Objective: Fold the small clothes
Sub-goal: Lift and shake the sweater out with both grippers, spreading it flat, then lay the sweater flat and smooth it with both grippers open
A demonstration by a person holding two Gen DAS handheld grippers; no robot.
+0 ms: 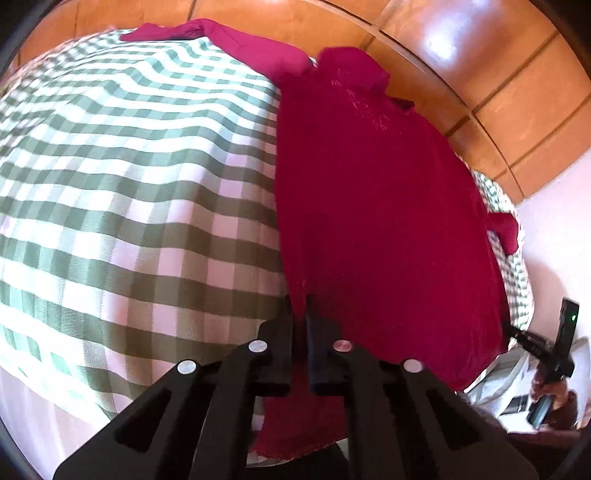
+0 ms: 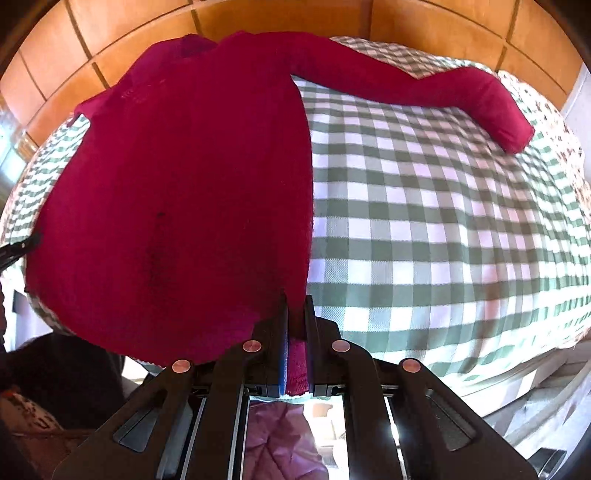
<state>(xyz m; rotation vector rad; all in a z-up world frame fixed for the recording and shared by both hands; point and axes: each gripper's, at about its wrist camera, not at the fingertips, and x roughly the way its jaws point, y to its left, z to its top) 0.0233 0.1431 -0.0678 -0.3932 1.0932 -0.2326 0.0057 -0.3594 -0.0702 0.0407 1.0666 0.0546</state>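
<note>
A dark red knitted sweater (image 1: 376, 206) lies spread on a green-and-white checked bedspread (image 1: 129, 192). My left gripper (image 1: 301, 314) is shut on the sweater's hem at its left bottom corner. One sleeve (image 1: 236, 44) stretches away to the far left. In the right wrist view the same sweater (image 2: 177, 192) fills the left half, and my right gripper (image 2: 295, 306) is shut on the hem at its right bottom corner. The other sleeve (image 2: 424, 88) curves out to the right over the bedspread (image 2: 443, 221).
A glossy wooden headboard (image 1: 461, 66) runs behind the bed and also shows in the right wrist view (image 2: 277, 18). The right-hand gripper (image 1: 554, 354) appears at the left view's lower right. A floral cloth (image 2: 565, 155) lies at the bed's right edge.
</note>
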